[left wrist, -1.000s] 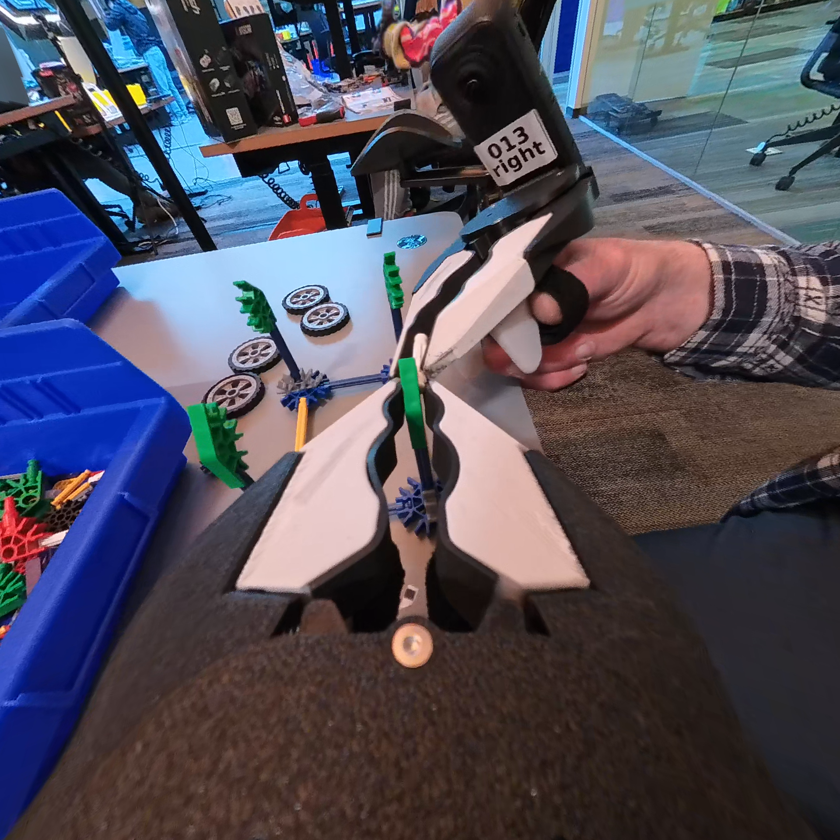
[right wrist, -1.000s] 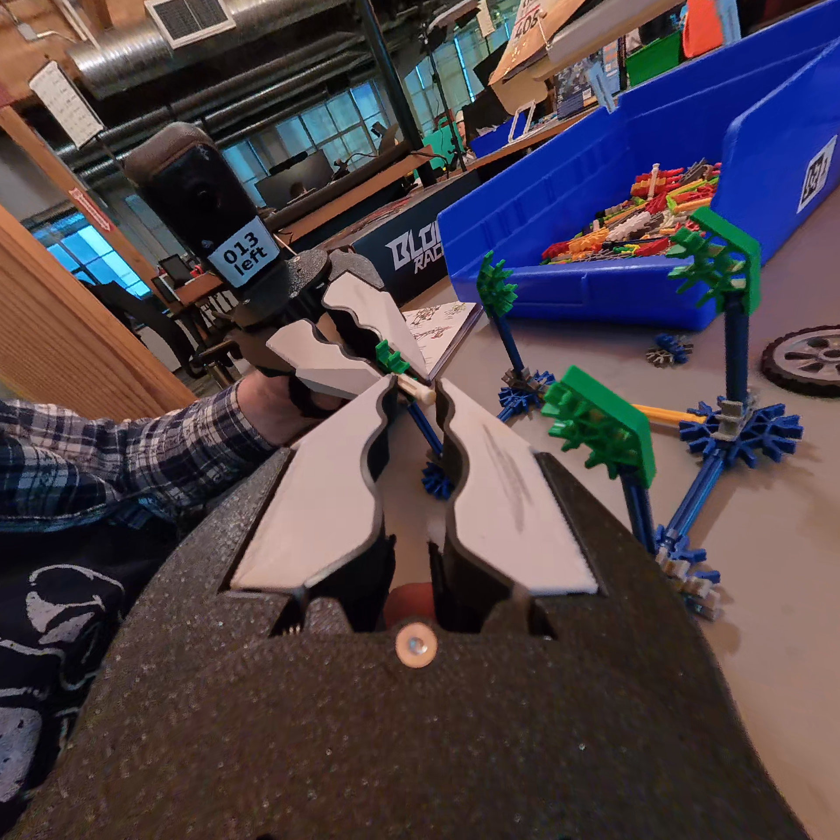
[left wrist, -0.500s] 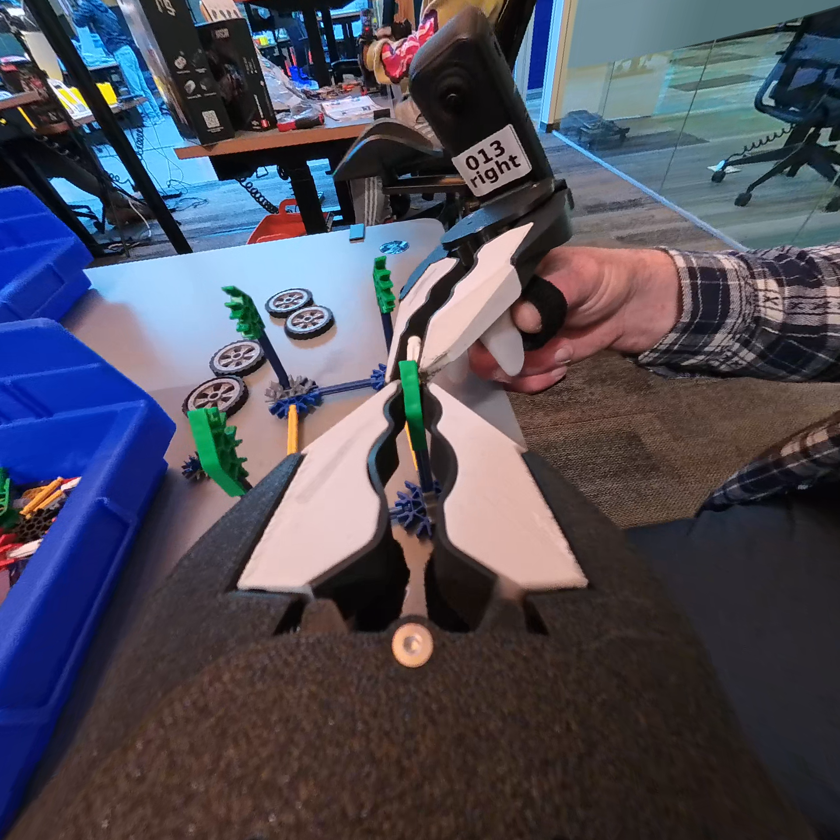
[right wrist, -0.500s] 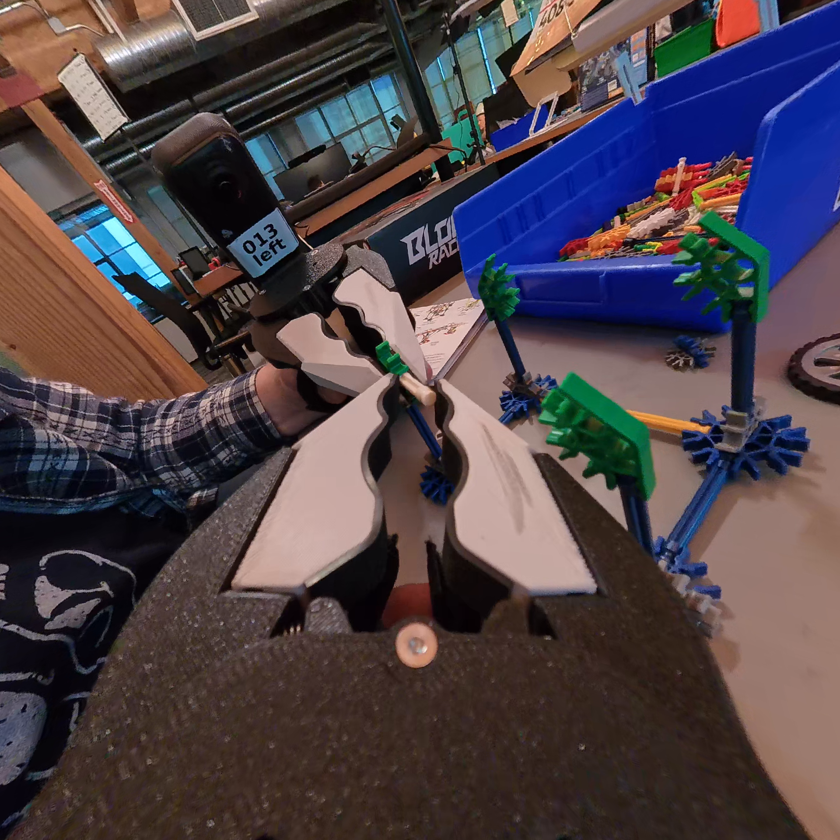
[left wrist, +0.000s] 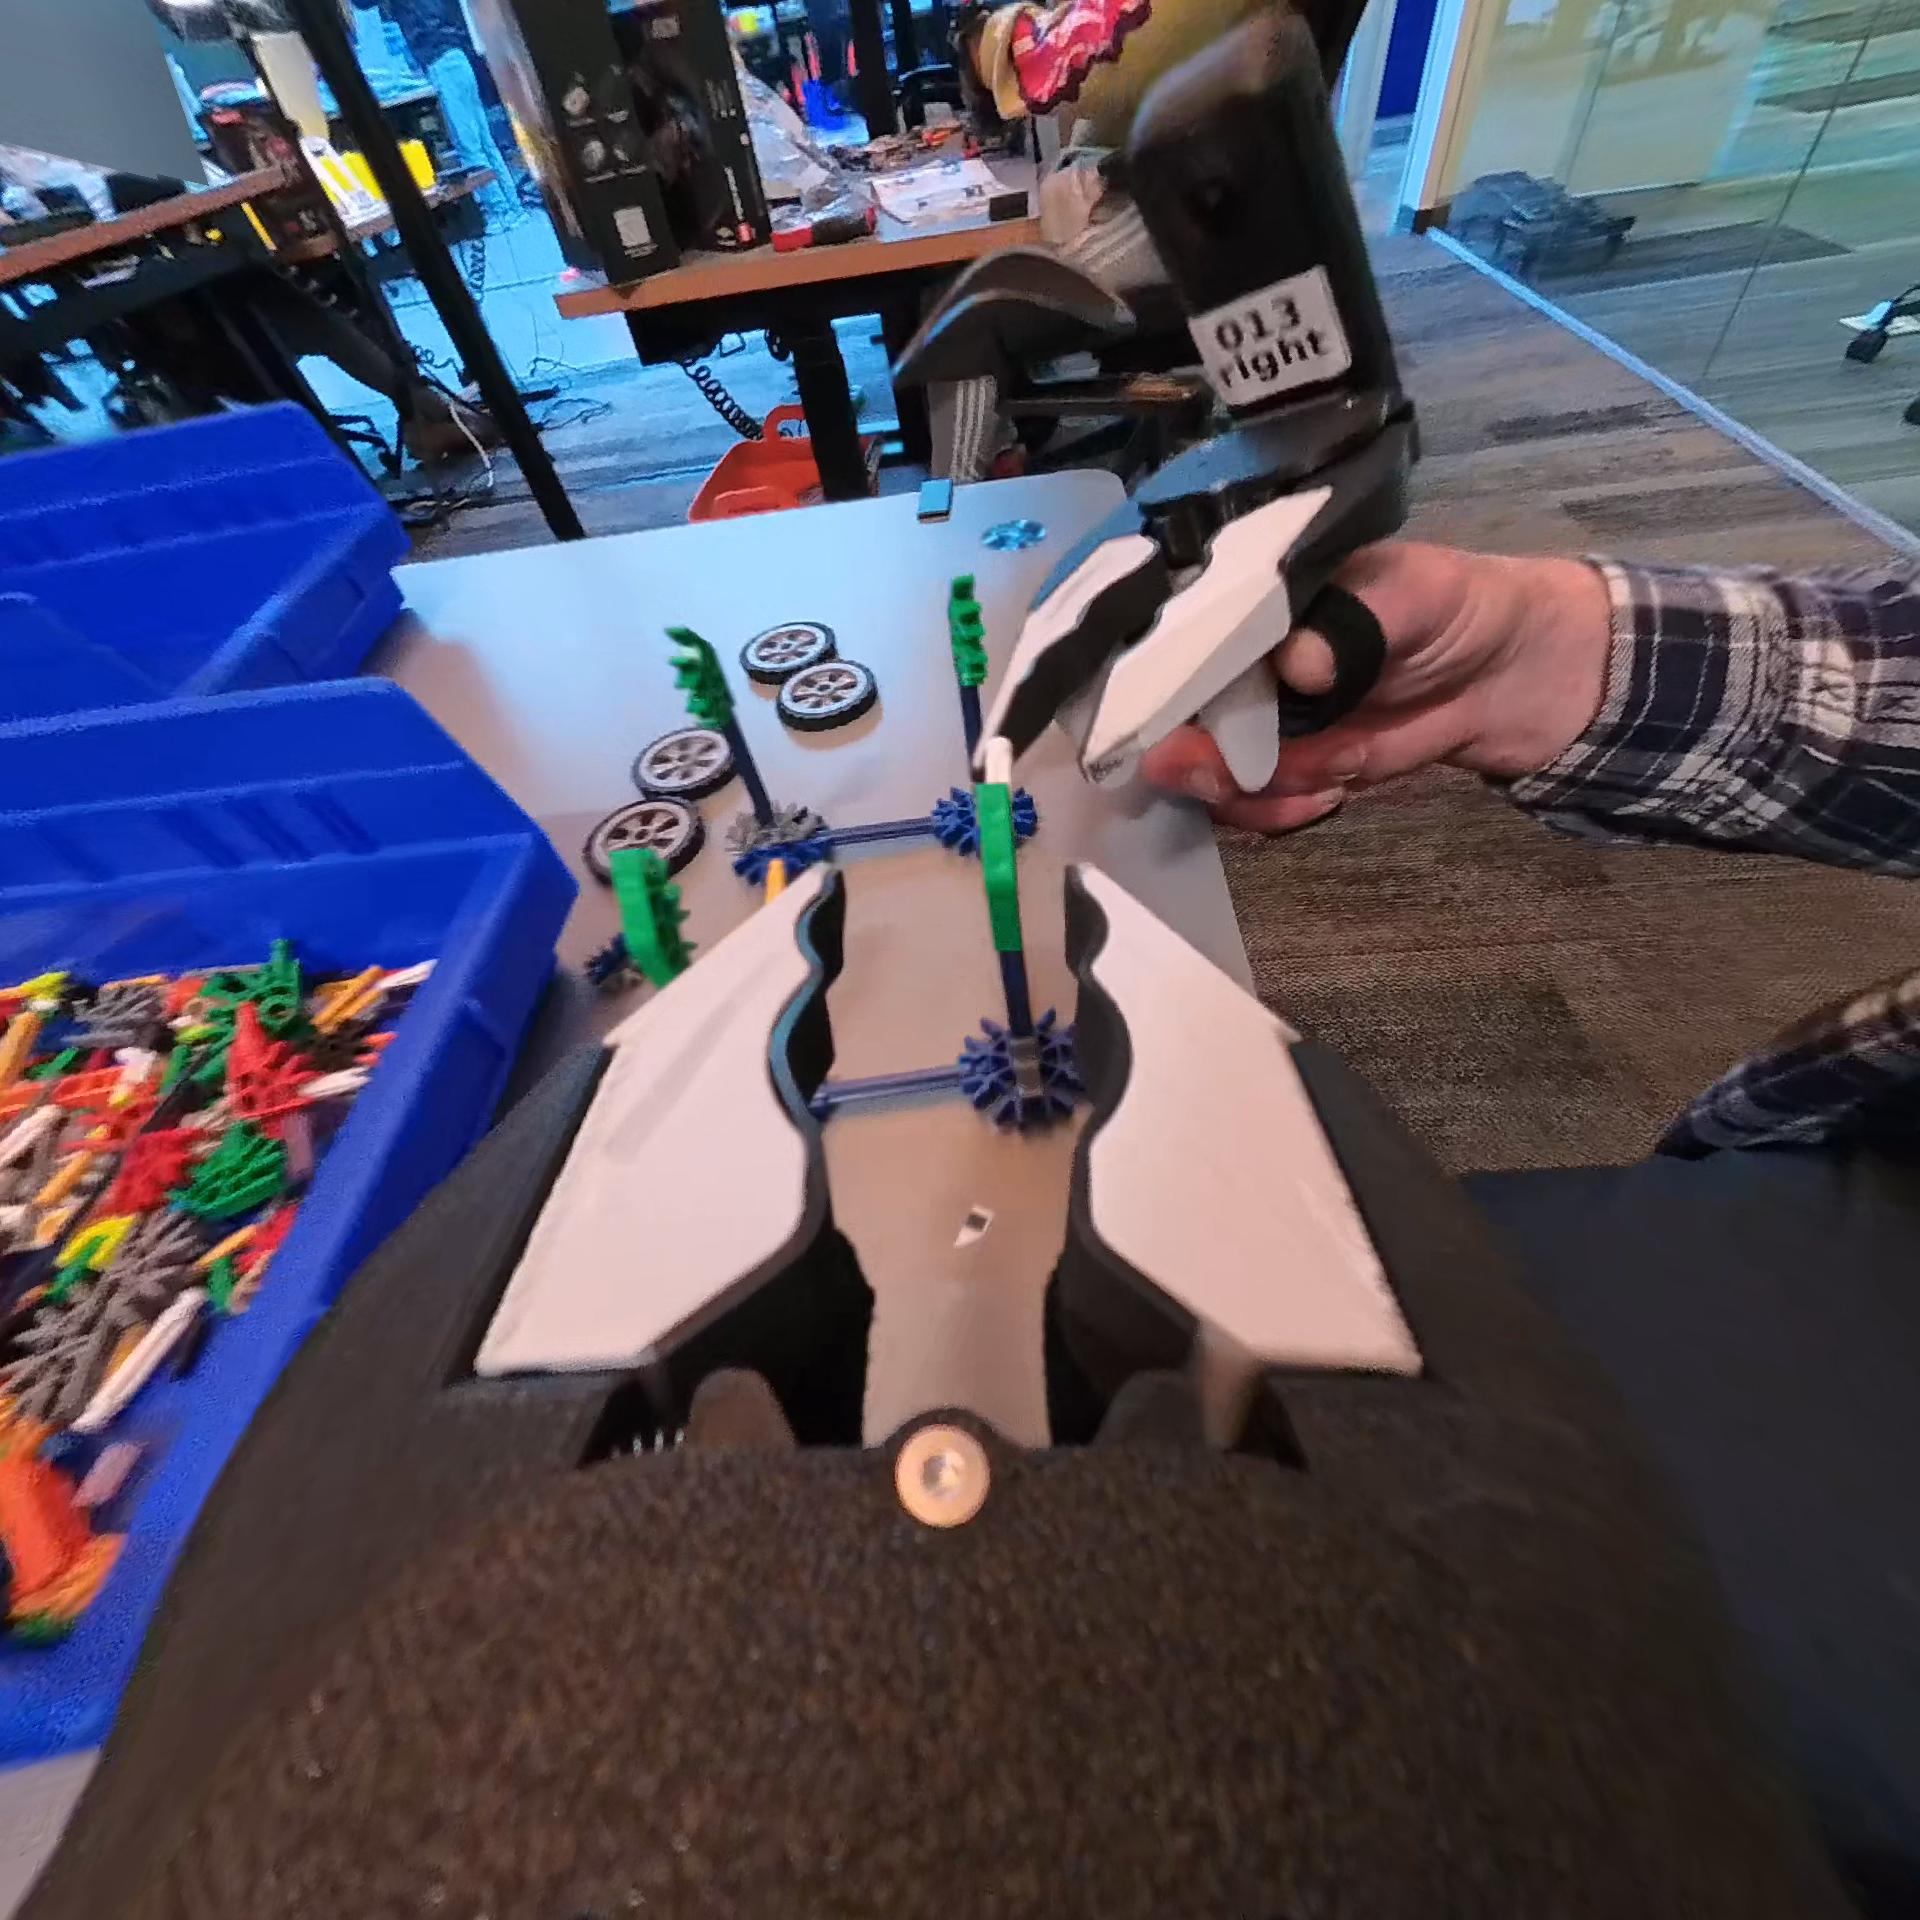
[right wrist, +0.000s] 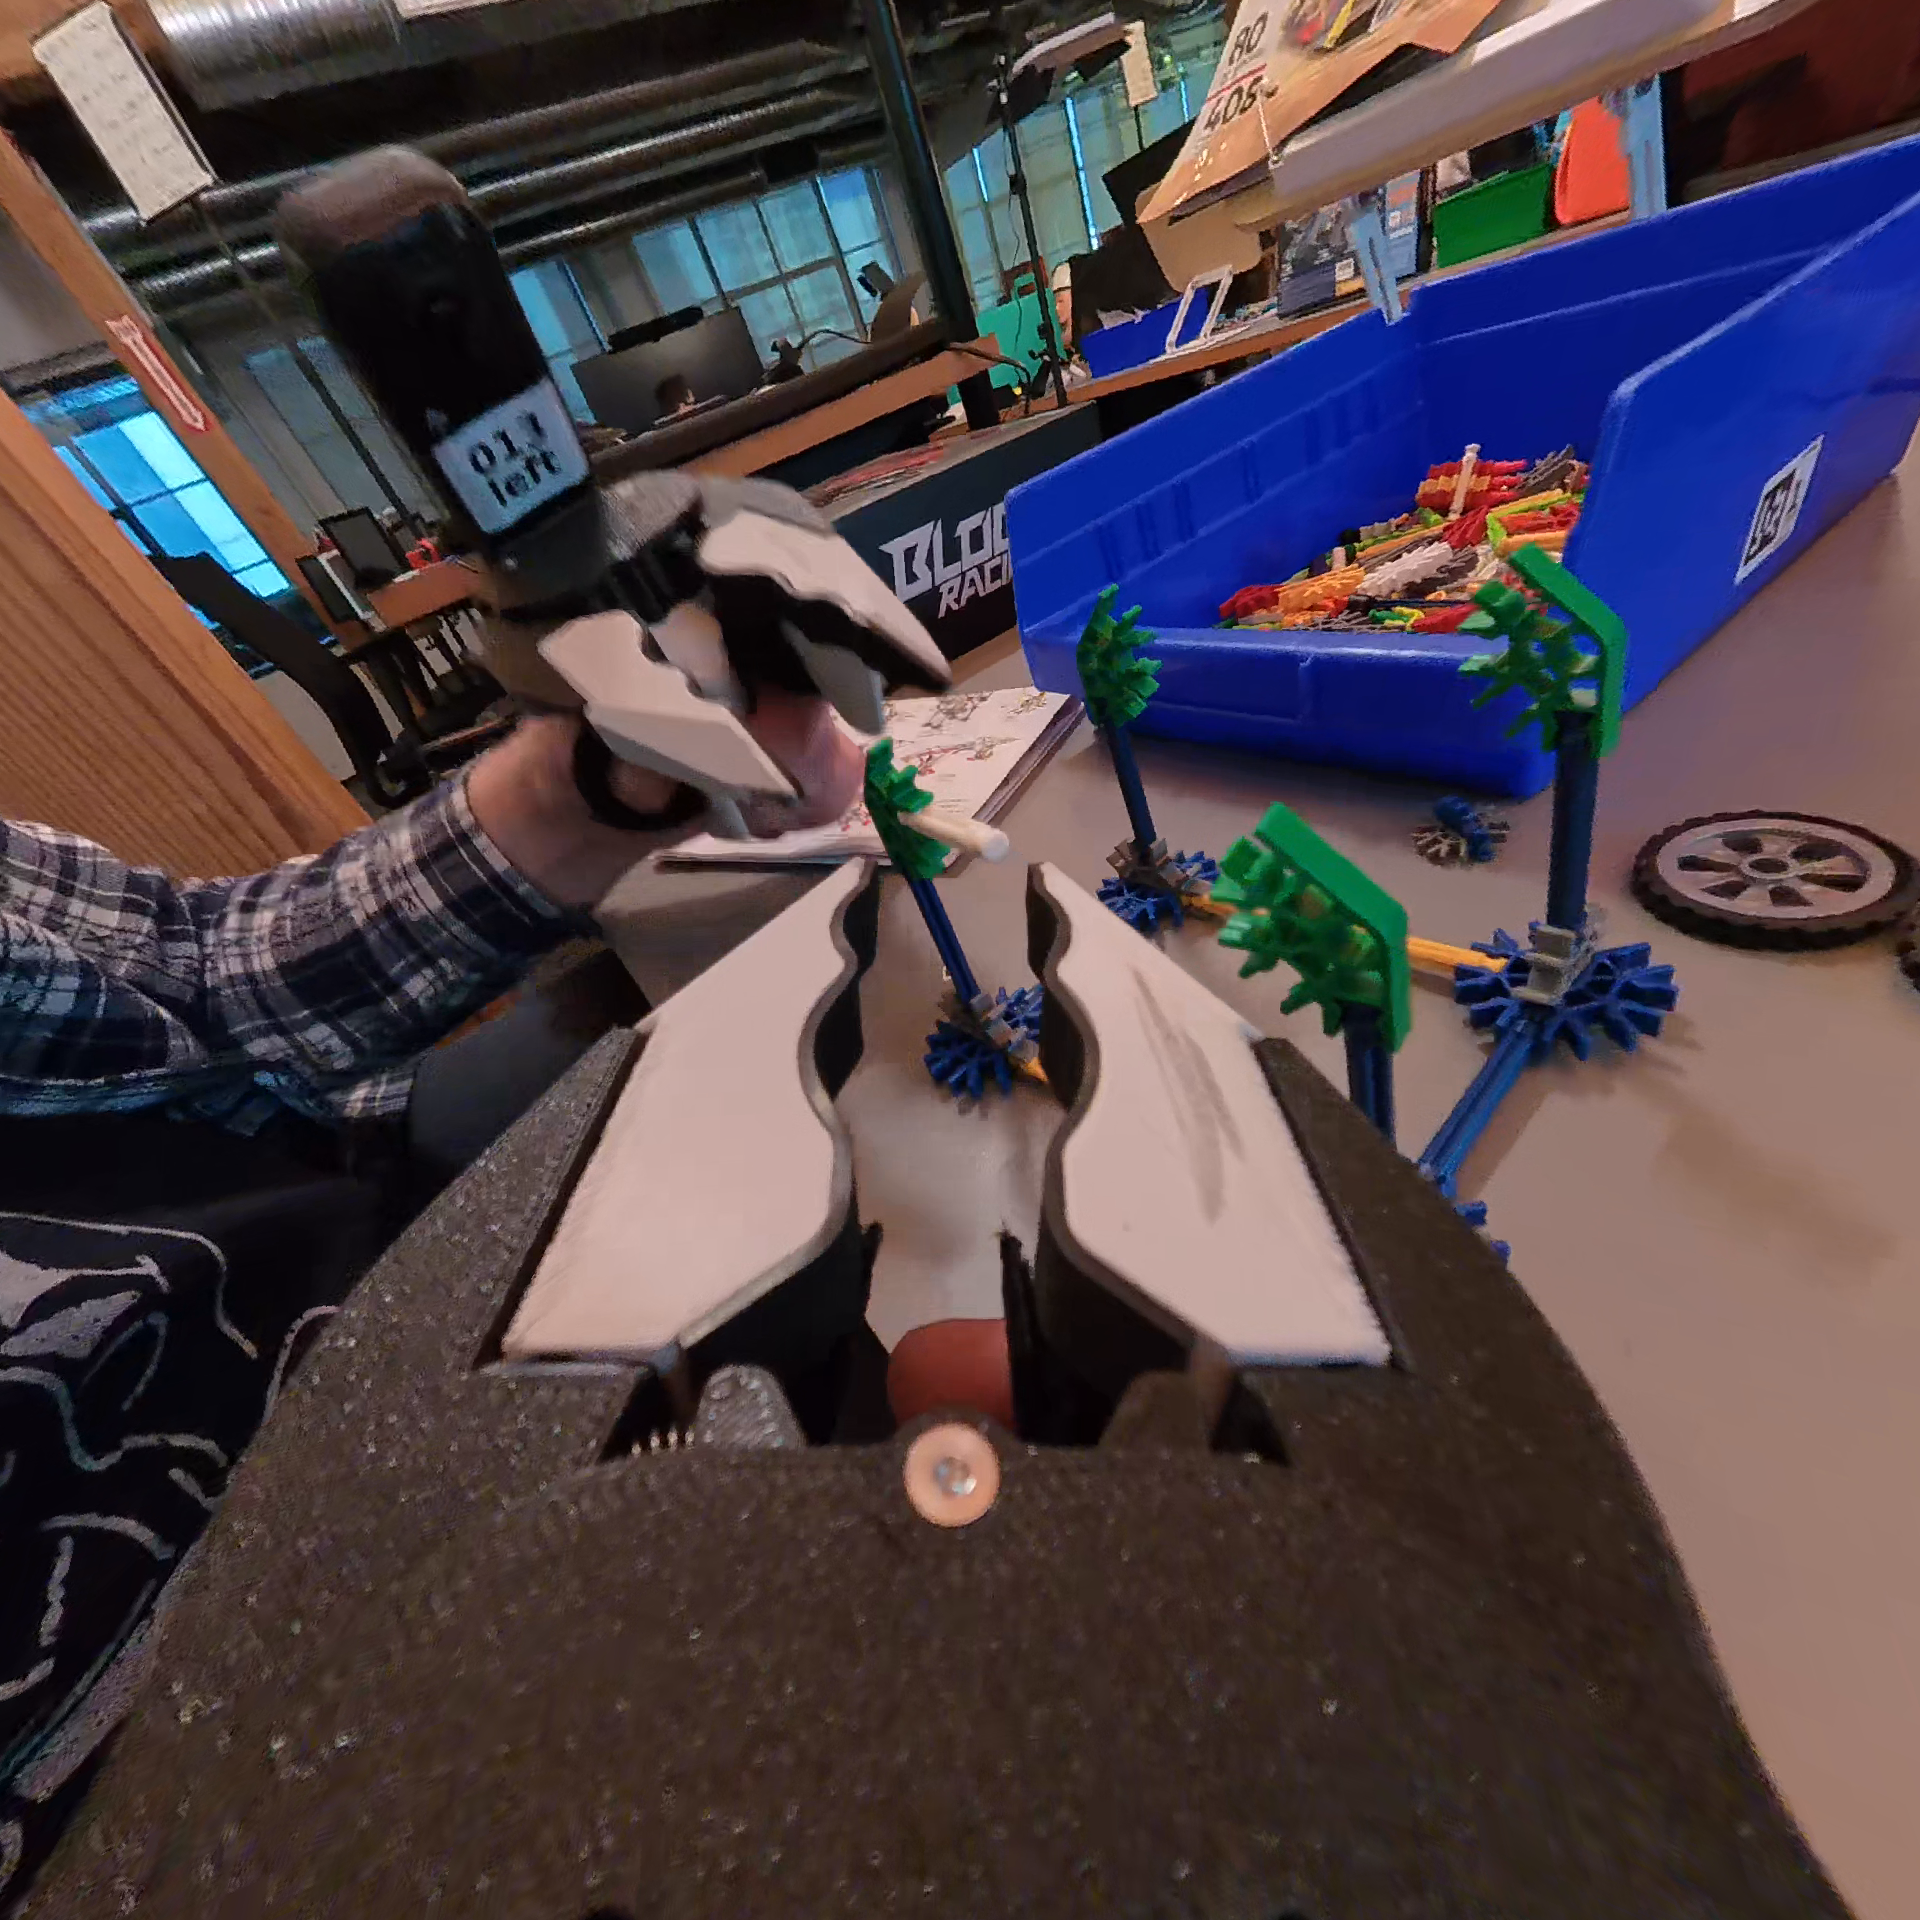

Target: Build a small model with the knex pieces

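A toy frame of blue rods and blue snowflake connectors [left wrist: 1023, 1070] lies on the grey table [left wrist: 582, 623]. Upright blue rods carry green connectors. My left gripper [left wrist: 951, 894] is open around the nearest upright, whose green connector [left wrist: 995, 868] has a short white rod [left wrist: 995, 764] stuck in it. My right gripper [right wrist: 951, 878] is also open, its tips just short of that white rod [right wrist: 961, 831] and green connector [right wrist: 899, 805]. Each gripper shows in the other's view, the right [left wrist: 1044, 758] and the left [right wrist: 831, 758]. Neither holds anything.
Blue bins [left wrist: 312, 1039] of mixed coloured pieces [left wrist: 135, 1143] stand at the left; one shows in the right wrist view [right wrist: 1299, 665]. Several grey wheels [left wrist: 828, 694] lie beyond the frame. A booklet [right wrist: 966, 727] lies by the table edge. Carpet floor lies to the right. About 5 cm separates my left fingertips from my right.
Both grippers have opened and drawn back from the green connector and white rod. The white rod stays stuck in the green connector on its upright.
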The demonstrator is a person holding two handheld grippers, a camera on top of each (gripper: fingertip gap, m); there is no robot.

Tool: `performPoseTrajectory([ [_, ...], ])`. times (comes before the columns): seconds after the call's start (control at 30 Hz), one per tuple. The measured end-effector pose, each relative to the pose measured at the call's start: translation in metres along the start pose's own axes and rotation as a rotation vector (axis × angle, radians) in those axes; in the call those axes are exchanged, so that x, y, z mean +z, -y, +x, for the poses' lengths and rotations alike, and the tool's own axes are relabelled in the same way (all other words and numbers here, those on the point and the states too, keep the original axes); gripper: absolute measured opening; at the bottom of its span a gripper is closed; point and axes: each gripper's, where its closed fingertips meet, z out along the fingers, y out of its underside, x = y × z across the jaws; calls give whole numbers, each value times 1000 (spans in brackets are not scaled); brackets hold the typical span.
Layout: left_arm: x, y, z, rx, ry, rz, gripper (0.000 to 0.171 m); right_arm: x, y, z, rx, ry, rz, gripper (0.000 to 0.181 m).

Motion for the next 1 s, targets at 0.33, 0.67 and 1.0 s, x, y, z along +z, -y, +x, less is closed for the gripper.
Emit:
performPoseTrajectory([
  [0.33,-64,35,-154,187,377,-366,32,-3,-4,5,18,2,2,26],
  [0.67,-8,-16,-249,229,237,-749,21,-3,-7,7,25,-1,-13,22],
  [1.0,56,-88,-293,266,66,-978,12,-6,-7,8,38,4,-4,20],
])
